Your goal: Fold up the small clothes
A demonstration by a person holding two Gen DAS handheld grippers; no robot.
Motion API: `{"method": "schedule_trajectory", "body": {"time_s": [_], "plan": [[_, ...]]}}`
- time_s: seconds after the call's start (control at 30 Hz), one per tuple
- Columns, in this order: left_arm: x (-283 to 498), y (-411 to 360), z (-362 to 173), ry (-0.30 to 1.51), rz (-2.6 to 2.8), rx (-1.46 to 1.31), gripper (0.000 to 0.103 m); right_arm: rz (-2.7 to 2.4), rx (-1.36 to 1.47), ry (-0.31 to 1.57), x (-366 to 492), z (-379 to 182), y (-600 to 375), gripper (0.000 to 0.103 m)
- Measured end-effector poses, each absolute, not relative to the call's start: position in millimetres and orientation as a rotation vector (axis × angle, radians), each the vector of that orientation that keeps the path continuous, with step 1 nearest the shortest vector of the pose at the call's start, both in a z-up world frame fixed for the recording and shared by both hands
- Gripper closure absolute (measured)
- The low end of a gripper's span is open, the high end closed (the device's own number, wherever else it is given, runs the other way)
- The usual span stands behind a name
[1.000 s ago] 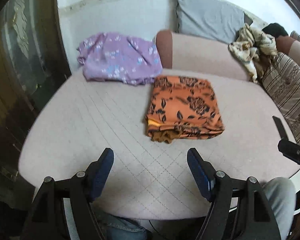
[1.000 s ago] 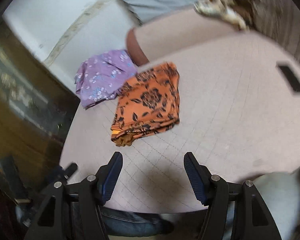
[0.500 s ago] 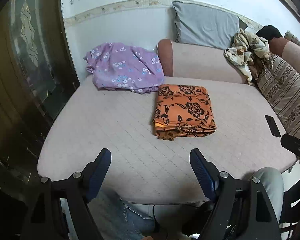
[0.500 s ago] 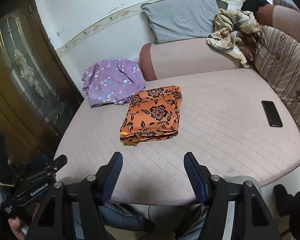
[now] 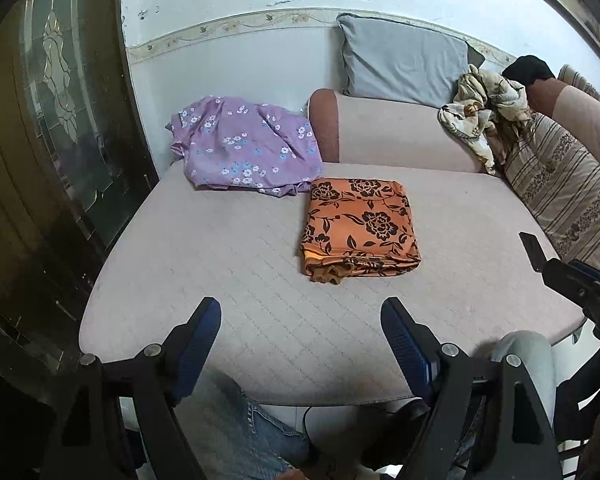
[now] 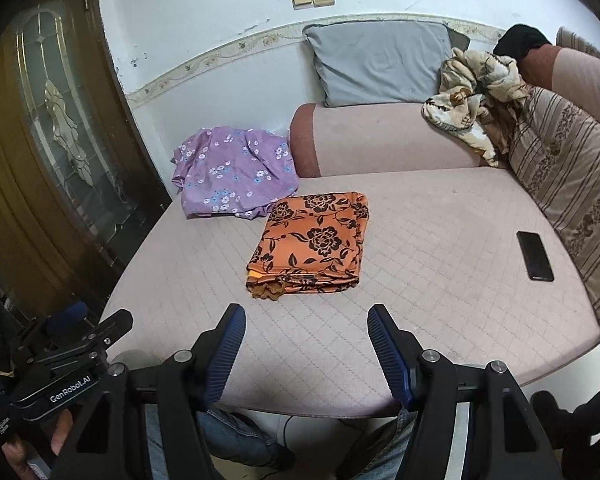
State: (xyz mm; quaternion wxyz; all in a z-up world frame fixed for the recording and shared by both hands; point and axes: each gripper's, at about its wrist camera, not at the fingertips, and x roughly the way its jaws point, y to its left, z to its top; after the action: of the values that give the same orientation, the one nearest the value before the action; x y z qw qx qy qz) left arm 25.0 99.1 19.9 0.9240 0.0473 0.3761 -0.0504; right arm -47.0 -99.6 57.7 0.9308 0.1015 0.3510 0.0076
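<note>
left wrist view: quilted pink cushion (image 5: 240,256), sofa back, grey pillow (image 5: 400,64), glass door at left. both views pulled back since a second ago. folded orange floral cloth (image 5: 358,226) lies mid-cushion, long axis running away, ragged end nearest. left gripper (image 5: 300,336) and right gripper (image 6: 306,344) both spread, empty.
</note>
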Motion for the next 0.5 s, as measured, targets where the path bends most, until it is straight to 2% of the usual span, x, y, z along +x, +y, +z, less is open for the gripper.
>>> {"method": "schedule_trajectory", "body": {"time_s": [0.5], "plan": [[22.0,94.2,16.6,0.781,-0.099,0.105,0.02,0.017,0.212,0.728,-49.4,54.9,-98.7,0.036]]}}
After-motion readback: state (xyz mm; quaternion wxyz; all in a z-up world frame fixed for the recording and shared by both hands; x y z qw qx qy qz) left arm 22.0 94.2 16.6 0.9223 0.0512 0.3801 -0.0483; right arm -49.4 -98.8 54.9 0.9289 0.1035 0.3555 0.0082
